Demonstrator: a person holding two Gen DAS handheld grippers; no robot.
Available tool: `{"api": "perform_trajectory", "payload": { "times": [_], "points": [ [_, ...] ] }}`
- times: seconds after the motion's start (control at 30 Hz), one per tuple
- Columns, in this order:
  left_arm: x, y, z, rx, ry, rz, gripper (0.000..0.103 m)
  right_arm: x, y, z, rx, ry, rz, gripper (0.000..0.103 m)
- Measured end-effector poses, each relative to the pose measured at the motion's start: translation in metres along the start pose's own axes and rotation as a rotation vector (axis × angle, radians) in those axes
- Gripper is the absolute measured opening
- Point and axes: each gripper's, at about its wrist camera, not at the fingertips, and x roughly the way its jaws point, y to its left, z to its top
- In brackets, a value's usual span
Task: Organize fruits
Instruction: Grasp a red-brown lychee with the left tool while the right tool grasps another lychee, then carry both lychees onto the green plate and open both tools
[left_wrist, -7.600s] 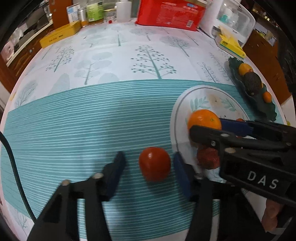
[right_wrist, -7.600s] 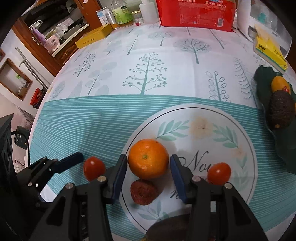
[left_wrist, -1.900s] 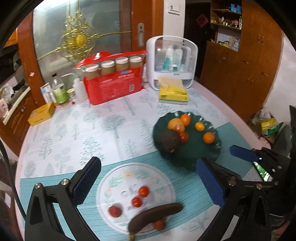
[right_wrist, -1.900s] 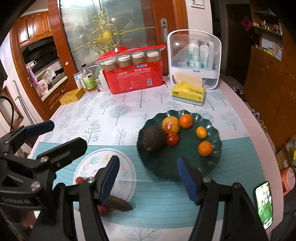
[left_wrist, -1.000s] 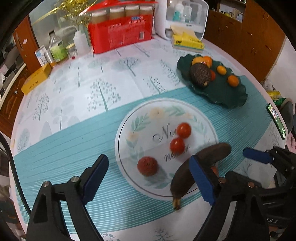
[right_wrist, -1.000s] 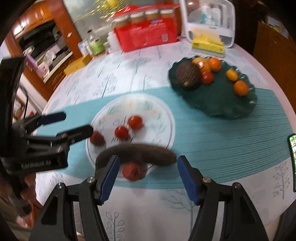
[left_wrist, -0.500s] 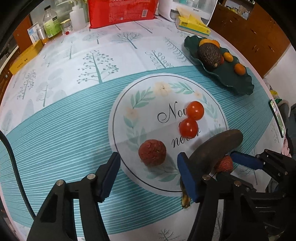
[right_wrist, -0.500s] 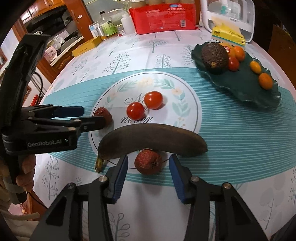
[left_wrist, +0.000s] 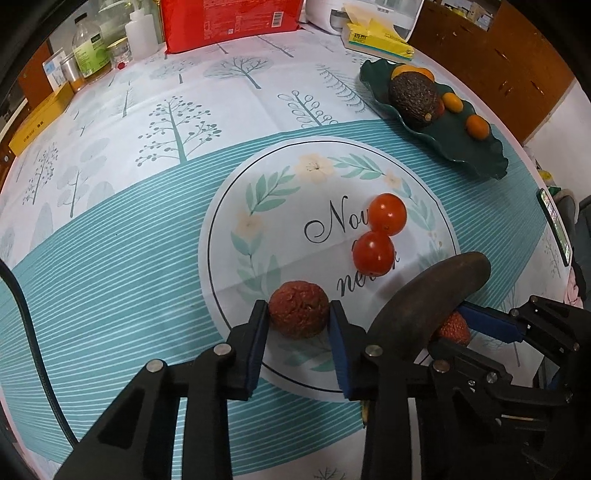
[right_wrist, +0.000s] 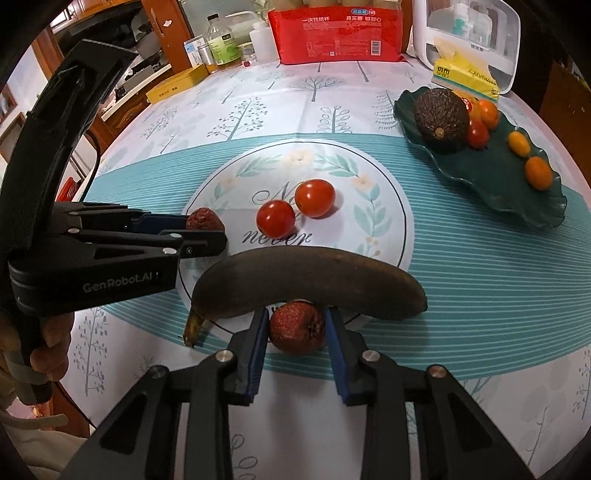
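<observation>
My left gripper (left_wrist: 297, 314) is shut on a rough dark red lychee (left_wrist: 298, 309) on the white printed circle (left_wrist: 258, 266) of the tablecloth. My right gripper (right_wrist: 297, 328) is shut on a second red lychee (right_wrist: 297, 327) just in front of a dark overripe banana (right_wrist: 306, 284). Two cherry tomatoes (left_wrist: 373, 253) (left_wrist: 388, 214) lie touching in the circle. A dark green leaf-shaped plate (right_wrist: 495, 181) at the right holds an avocado (right_wrist: 440, 115), a tomato, an orange and small kumquats. In the right wrist view the left gripper (right_wrist: 201, 227) shows at the left.
At the table's far edge stand a red pack of cups (right_wrist: 334, 31), bottles (right_wrist: 221, 40), a yellow box (right_wrist: 177, 85), a tissue pack (right_wrist: 466, 78) and a white storage case (right_wrist: 469, 26). A phone (left_wrist: 554, 225) lies near the right edge.
Both grippers came down from high above the table, closed in and shut, the left on the lychee in the circle, the right on the lychee by the banana.
</observation>
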Motion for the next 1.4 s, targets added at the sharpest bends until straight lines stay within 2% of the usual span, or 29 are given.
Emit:
{"api": "perform_trajectory", "payload": {
  "times": [0.27, 0.6, 0.83, 1.07, 1.4],
  "points": [
    [-0.011, -0.015, 0.001, 0.035, -0.023, 0.027, 0.03, -0.013, -0.002, 0.0, 0.016, -0.026, 0.011, 0.03],
    [-0.056, -0.05, 0.023, 0.08, -0.127, 0.031, 0.03, -0.051, -0.016, 0.009, 0.037, -0.103, 0.008, 0.03],
    [-0.074, -0.084, 0.05, 0.085, -0.176, 0.02, 0.03, -0.084, -0.053, 0.029, 0.079, -0.196, -0.031, 0.03],
    [-0.074, -0.117, 0.088, 0.066, -0.21, 0.012, 0.03, -0.11, -0.103, 0.054, 0.121, -0.27, -0.089, 0.03],
    [-0.047, -0.165, 0.138, 0.012, -0.228, 0.007, 0.03, -0.111, -0.176, 0.091, 0.13, -0.309, -0.124, 0.03]
  ]
}}
